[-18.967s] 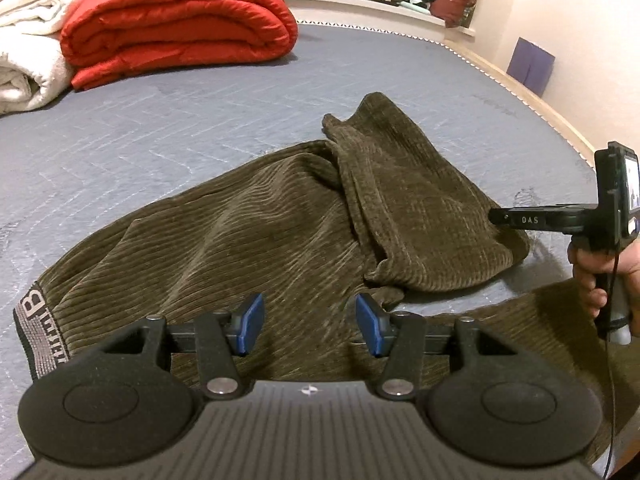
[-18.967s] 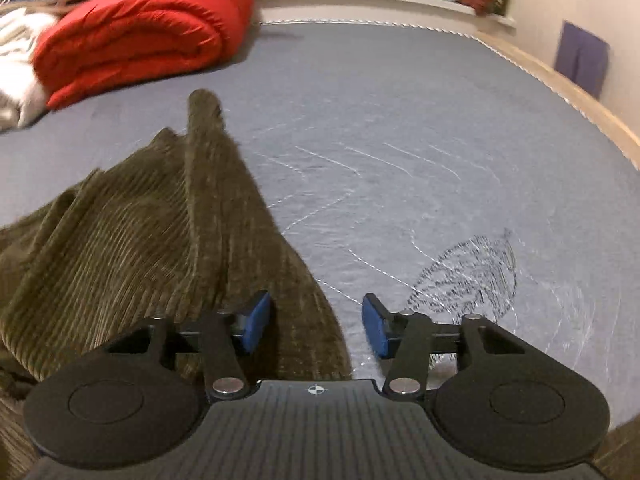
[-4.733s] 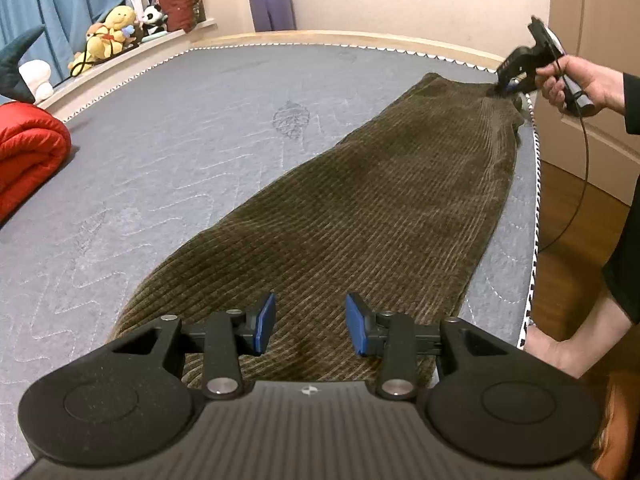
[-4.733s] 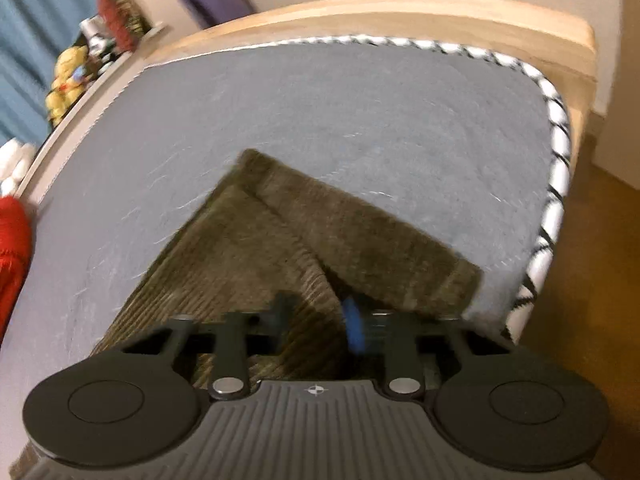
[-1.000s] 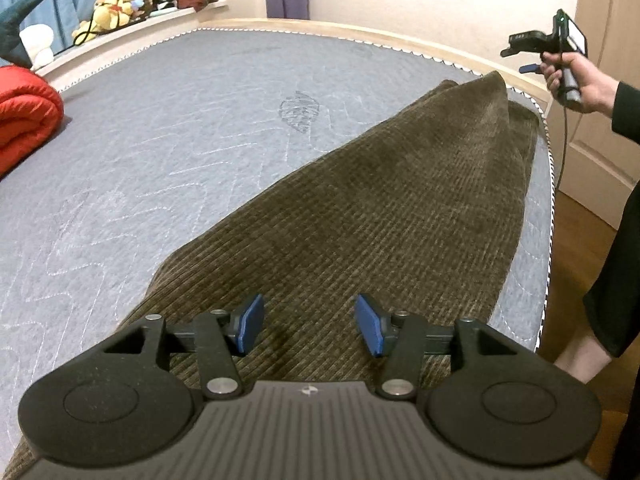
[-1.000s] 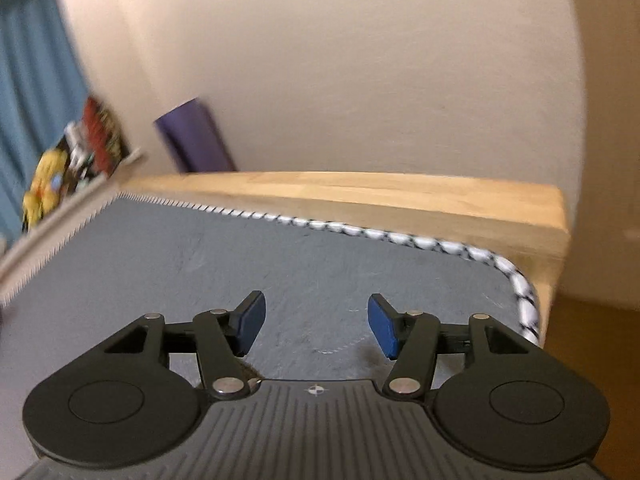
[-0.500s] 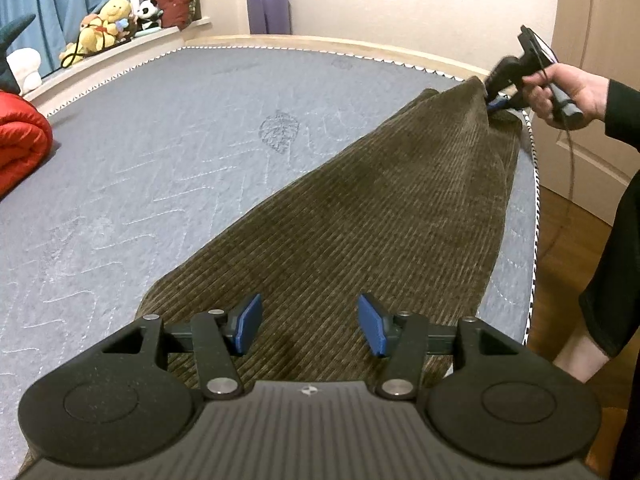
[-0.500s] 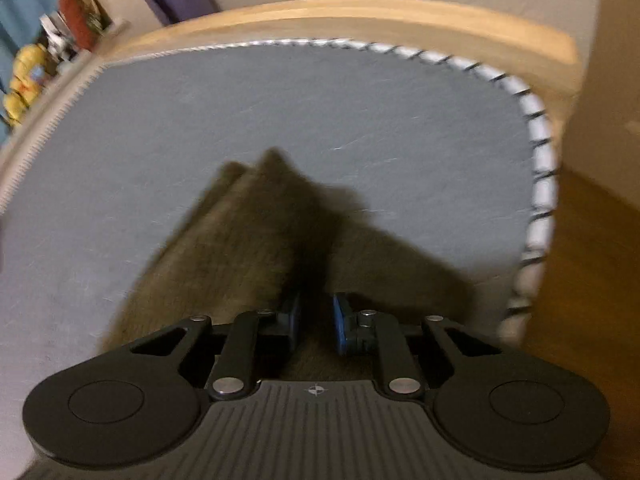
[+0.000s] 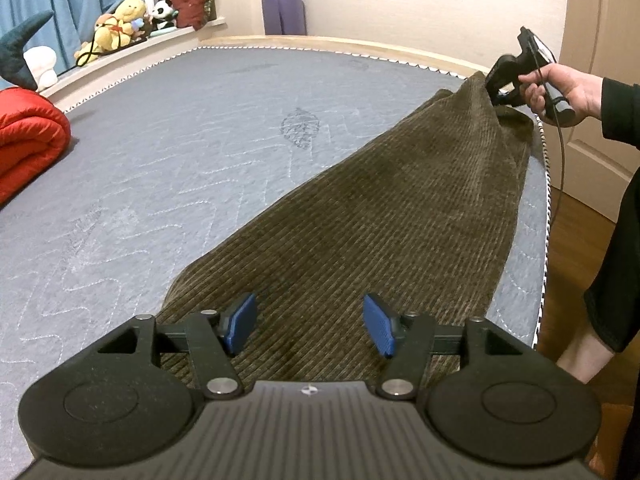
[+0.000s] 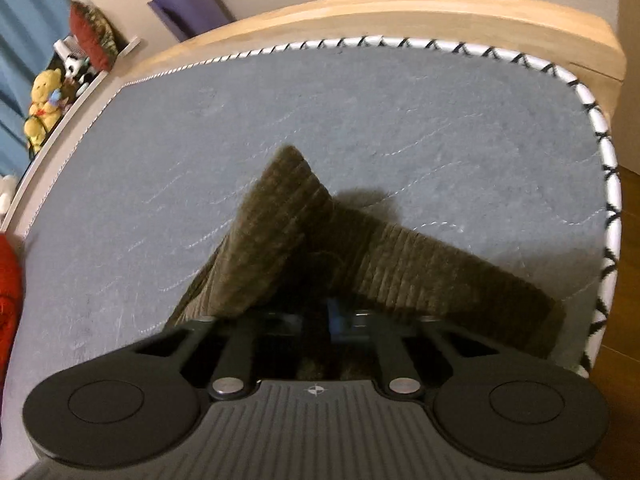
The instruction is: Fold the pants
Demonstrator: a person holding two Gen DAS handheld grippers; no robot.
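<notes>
Left wrist: pants (image 9: 360, 216) stretch away toward far-right.

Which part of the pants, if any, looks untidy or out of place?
The far leg end of the pants is bunched into a raised peak where the right hand-held gripper pinches it; the rest lies flat.

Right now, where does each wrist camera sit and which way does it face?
Left wrist: behind the left tongs, jaws opening above the pants, facing along them over the mattress to the right tongs; the person's right hand shows.
Right wrist: behind the right tongs, shut on the pants' end, facing the mattress corner; no body shows.
Shared: pants, mattress, plush toys.
</notes>
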